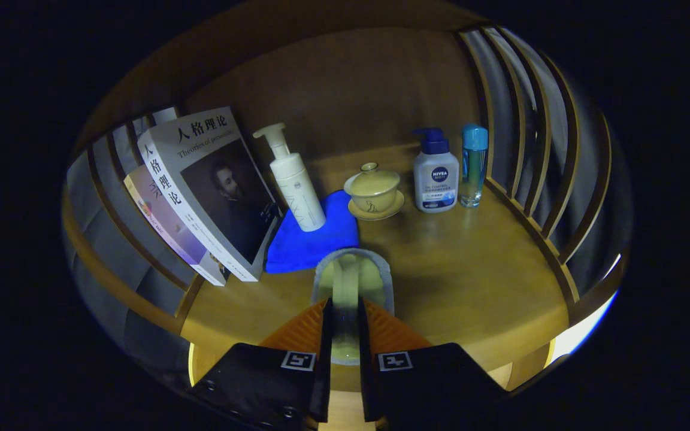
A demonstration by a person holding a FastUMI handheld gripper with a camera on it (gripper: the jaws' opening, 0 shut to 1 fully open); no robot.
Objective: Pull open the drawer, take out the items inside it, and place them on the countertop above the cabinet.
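Gripper [345,317] clamped narrow on a pale slipper-like item [354,278] held over the countertop [471,281], just in front of the blue cloth [315,239]; placing step judged under way; next: lower onto bare wood, then part fingers.

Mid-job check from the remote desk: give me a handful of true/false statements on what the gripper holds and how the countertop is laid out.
1. The gripper is shut on a pale slipper. True.
2. The white pump bottle stands on the blue cloth. True.
3. The lidded cup is on the books. False: it sits on its saucer, on the countertop.
4. The blue-capped bottle lies flat. False: it stands upright.
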